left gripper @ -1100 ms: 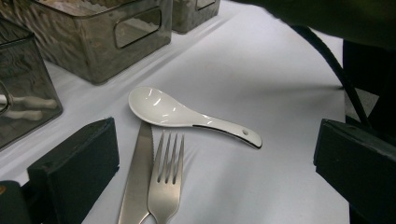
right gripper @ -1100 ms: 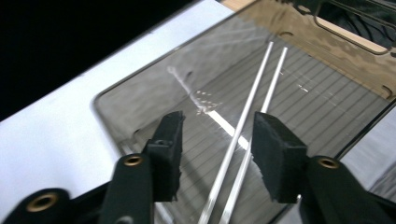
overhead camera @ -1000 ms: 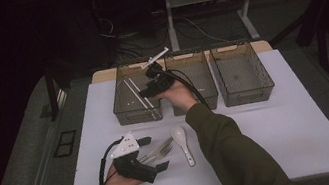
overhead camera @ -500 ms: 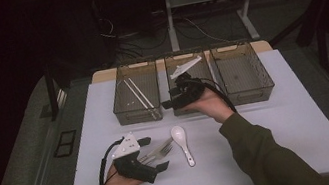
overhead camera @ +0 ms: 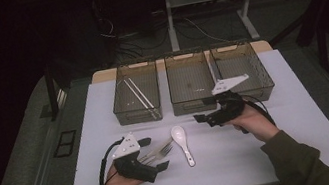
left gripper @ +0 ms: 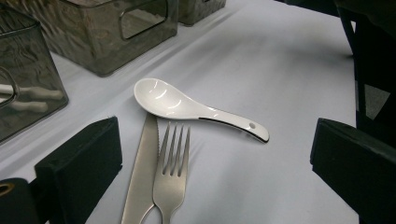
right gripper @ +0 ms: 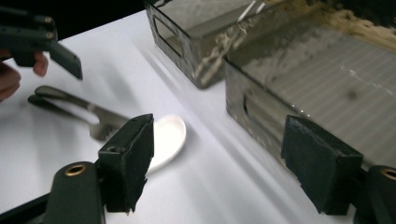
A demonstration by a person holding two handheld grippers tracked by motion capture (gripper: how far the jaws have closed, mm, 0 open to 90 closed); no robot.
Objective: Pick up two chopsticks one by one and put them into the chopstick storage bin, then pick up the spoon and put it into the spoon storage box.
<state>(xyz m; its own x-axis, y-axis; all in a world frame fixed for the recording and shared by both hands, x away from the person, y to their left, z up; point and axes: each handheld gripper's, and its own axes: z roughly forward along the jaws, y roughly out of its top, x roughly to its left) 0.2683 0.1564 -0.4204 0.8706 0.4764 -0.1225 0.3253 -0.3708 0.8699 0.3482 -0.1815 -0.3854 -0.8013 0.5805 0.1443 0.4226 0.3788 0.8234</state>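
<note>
My left gripper (overhead camera: 155,153) (left gripper: 215,158) rests at the table's near left, held by a hand. Its jaws stand wide open around a steel fork (left gripper: 170,179) (overhead camera: 161,150) and knife (left gripper: 142,172), and the pads touch neither. A white ceramic spoon (overhead camera: 181,143) (left gripper: 187,105) lies just beyond them, its bowl toward the bins. My right gripper (overhead camera: 209,116) (right gripper: 224,161) hovers low in front of the middle bin (overhead camera: 194,105). Its jaws have just been opening and nothing is between them. In the right gripper view the spoon (right gripper: 168,137) sits behind the left jaw.
Three clear bins stand in a row at the back of the white table (overhead camera: 289,152). The left bin (overhead camera: 138,113) holds a pair of chopsticks (overhead camera: 138,94); the right bin (overhead camera: 248,92) looks bare. A dark floor surrounds the table.
My right gripper has moved from over the left bin to the right and down, toward the near side, to in front of the middle bin. The left gripper has stayed put.
</note>
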